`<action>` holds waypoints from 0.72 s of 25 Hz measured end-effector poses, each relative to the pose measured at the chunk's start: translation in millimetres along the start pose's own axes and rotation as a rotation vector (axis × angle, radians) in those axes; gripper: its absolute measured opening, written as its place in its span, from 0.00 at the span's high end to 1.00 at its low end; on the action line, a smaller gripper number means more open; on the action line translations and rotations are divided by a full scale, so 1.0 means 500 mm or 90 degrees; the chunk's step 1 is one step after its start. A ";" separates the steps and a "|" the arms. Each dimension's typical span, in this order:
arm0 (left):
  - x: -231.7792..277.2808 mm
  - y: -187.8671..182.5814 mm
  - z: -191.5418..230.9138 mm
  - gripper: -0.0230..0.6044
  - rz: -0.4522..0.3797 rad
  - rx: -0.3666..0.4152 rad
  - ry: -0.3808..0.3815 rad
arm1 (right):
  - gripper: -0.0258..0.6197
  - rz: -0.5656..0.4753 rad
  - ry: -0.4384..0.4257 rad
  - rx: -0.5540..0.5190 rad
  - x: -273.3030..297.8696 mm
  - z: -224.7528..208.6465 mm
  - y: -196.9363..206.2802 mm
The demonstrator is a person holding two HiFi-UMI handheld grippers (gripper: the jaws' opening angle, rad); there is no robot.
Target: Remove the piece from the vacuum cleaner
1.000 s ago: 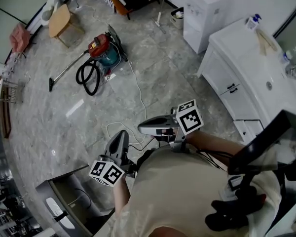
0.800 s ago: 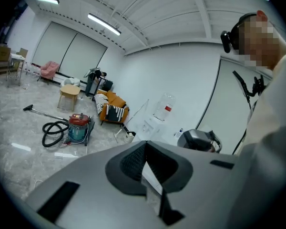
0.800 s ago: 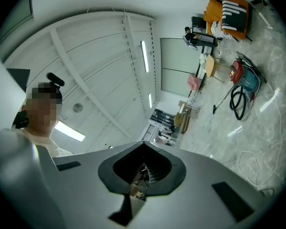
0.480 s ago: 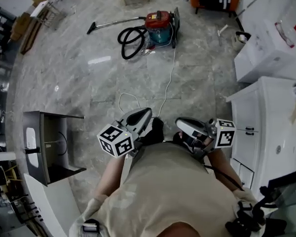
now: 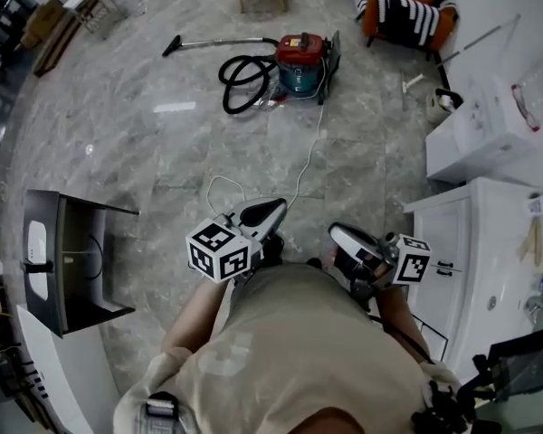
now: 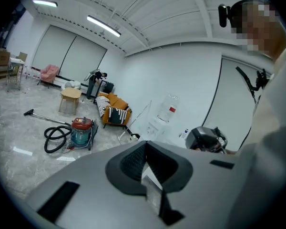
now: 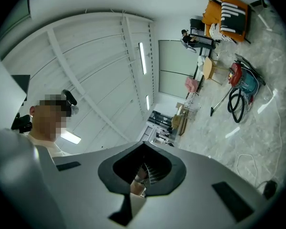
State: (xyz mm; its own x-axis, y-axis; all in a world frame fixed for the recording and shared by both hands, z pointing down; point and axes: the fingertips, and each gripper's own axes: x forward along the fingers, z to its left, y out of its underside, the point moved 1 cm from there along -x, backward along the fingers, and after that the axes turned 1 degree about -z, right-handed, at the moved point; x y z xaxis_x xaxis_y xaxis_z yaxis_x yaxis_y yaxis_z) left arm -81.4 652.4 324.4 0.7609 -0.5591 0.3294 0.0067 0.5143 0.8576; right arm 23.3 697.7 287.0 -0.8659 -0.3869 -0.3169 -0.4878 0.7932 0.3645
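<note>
Nothing can be read anywhere: no word, number or brand. The marker cube [image 5: 220, 250] on the left gripper [image 5: 273, 210] and the marker cube [image 5: 414, 259] on the right gripper [image 5: 338, 234] carry black-and-white square patterns, not letters. The vacuum cleaner [image 5: 300, 60] has a small pale mark on its red lid, too small to make out. Well to the right of the vacuum cleaner, a clear water jug [image 6: 170, 106] bears a red label [image 6: 172, 109] whose print is blurred.
</note>
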 end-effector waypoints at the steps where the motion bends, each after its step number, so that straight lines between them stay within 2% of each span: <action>1: -0.005 -0.006 0.015 0.96 -0.003 0.000 0.001 | 0.96 0.000 0.003 0.000 0.015 -0.006 -0.003; 6: -0.051 -0.035 0.116 0.96 -0.031 -0.021 0.001 | 0.96 0.038 0.013 -0.010 0.129 -0.033 0.003; 9: -0.076 -0.060 0.178 0.96 -0.049 -0.031 0.008 | 0.96 0.060 0.025 -0.039 0.202 -0.045 -0.003; 16: -0.117 -0.121 0.284 0.96 -0.064 -0.015 0.043 | 0.96 0.091 0.029 -0.124 0.344 -0.052 0.005; 18: -0.127 -0.133 0.305 0.96 -0.068 -0.012 0.054 | 0.96 0.091 0.035 -0.129 0.373 -0.059 0.005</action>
State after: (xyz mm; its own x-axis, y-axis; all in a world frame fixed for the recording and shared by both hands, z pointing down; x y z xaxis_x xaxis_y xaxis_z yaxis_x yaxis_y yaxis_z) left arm -229.2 554.8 306.5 0.8077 -0.5540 0.2016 0.1014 0.4674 0.8782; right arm -142.5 613.6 254.8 -0.9295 -0.3072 -0.2041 -0.3679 0.7331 0.5720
